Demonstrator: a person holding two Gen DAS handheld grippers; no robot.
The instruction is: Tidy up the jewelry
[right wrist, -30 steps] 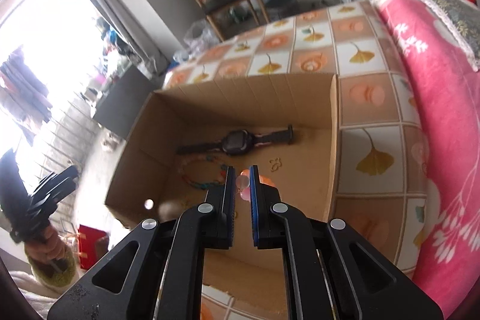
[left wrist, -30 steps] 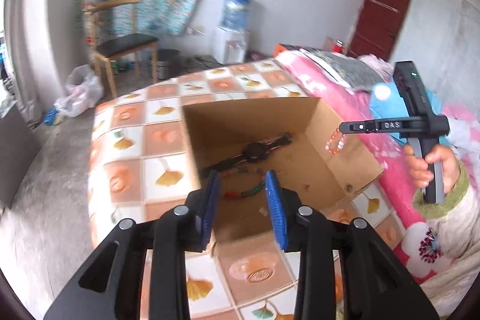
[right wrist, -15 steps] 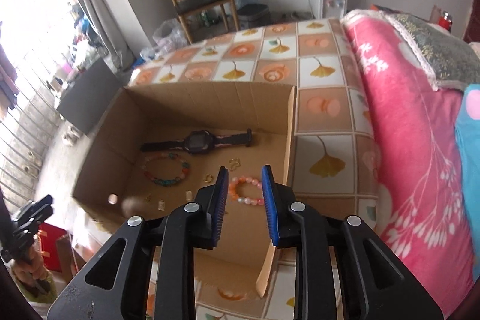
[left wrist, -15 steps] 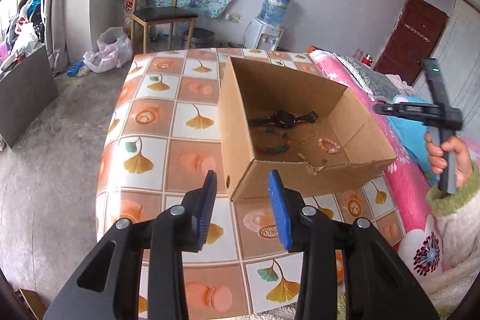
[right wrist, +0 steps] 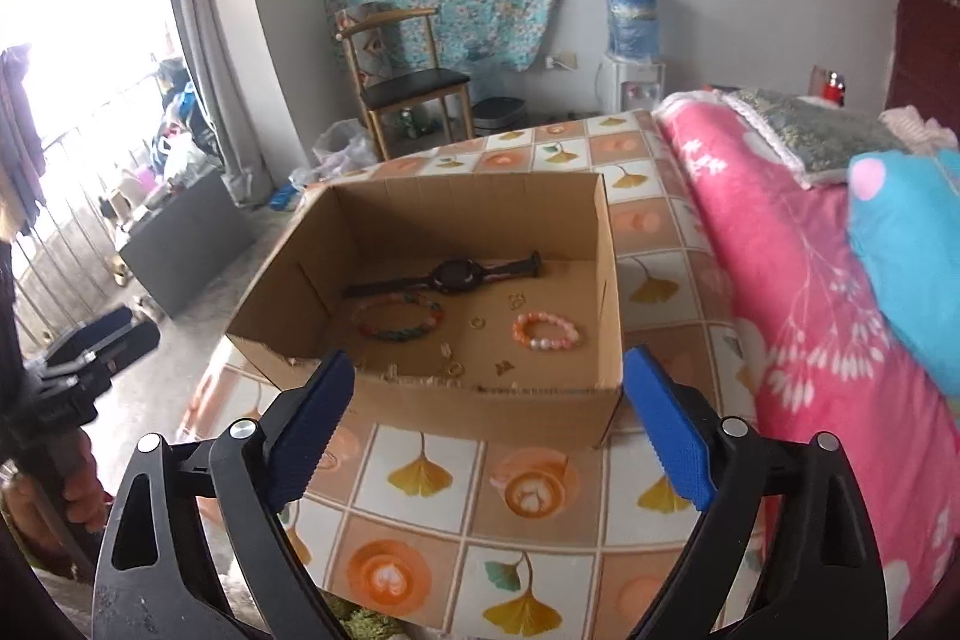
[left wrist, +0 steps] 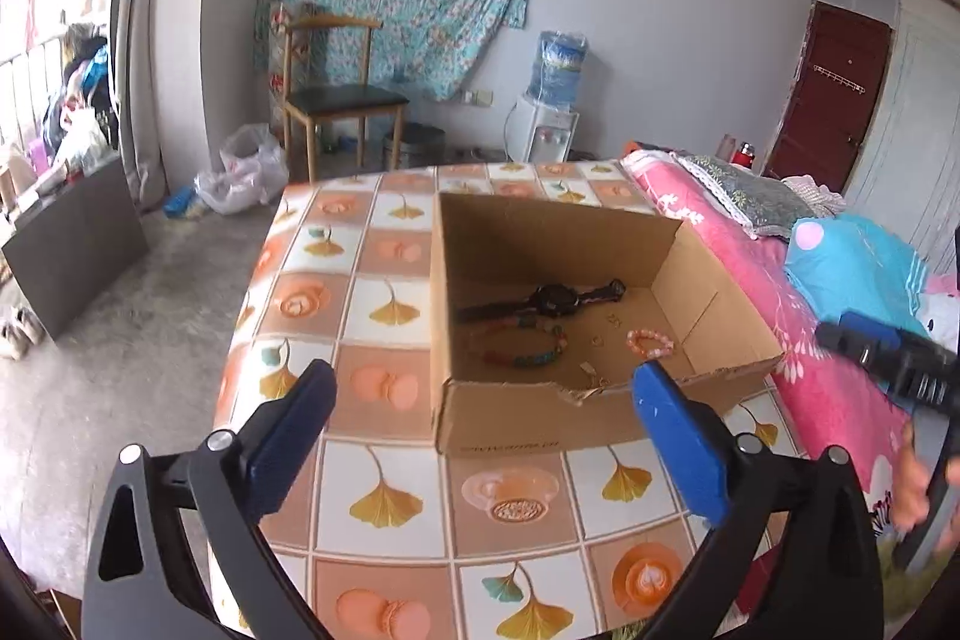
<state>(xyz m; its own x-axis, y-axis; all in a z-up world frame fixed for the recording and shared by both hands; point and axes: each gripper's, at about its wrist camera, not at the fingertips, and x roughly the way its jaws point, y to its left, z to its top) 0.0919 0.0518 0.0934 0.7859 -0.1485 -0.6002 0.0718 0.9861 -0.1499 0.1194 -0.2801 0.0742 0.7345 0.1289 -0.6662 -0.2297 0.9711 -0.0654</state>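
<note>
Both the left hand-held gripper [left wrist: 480, 403] and the right hand-held gripper [right wrist: 486, 388] gape wide, empty; the pink bead bracelet [right wrist: 546, 331] in the cardboard box [right wrist: 480, 406] looks light, limp, slippery; best pinched across its strand.

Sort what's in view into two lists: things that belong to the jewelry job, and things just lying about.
Job:
box
watch
pink bracelet
multicolor bracelet
small rings and charms
left gripper, open
right gripper, open

Lying about:
chair
water dispenser
pink blanket
plastic bag
</note>
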